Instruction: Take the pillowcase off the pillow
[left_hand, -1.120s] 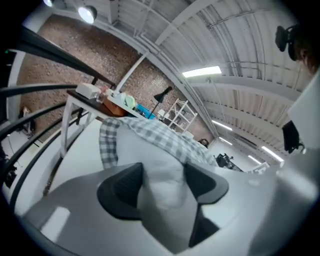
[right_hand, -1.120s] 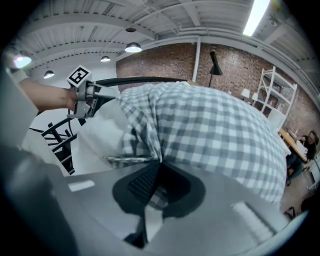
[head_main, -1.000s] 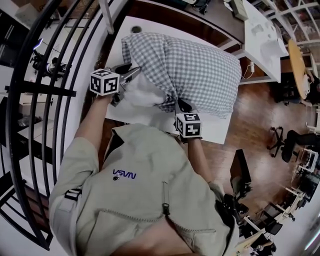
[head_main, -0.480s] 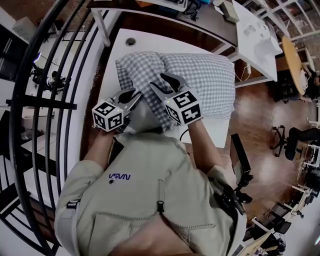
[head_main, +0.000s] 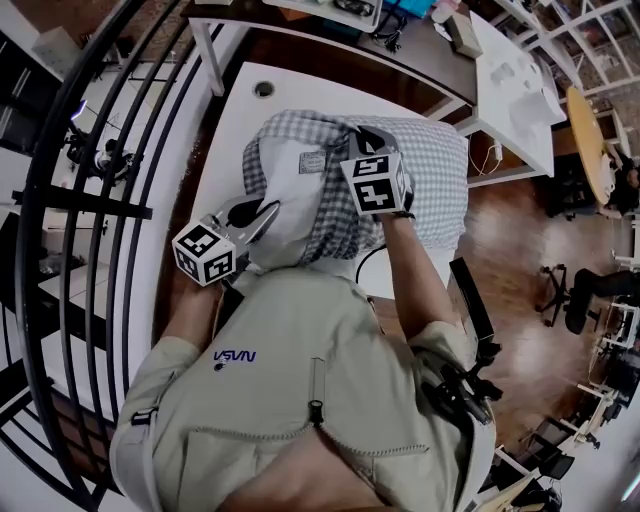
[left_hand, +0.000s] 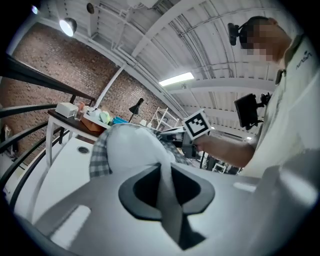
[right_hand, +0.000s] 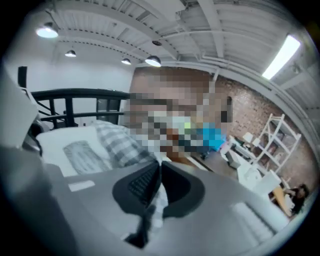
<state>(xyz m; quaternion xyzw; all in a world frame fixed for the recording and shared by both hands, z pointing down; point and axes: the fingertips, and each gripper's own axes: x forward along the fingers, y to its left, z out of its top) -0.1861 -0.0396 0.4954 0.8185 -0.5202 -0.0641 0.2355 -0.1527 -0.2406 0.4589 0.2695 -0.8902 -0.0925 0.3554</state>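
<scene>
Since half a second ago, the right gripper (head_main: 358, 133) has climbed up and over the pillow (head_main: 295, 190), dragging the open edge of the pillowcase (head_main: 430, 170) back. The pillow's white end and its label now show bare. The left gripper (head_main: 265, 208) has slid a little toward the person.

The right jaws have just snapped closed and now pinch a fold of checked pillowcase. The left jaws, which closed a moment before, clamp white pillow cloth at the near end. The pillow lies on the table (head_main: 235, 110), its far part still inside the case.

The peel looks barely begun. To do it well, the left gripper should likely hold firm as the anchor while the right pulls along the pillow's length, away from the left and staying low. If the cloth bunches, a fresh grip further along the hem would help. Pulling sideways risks hauling the pillow off the table.
</scene>
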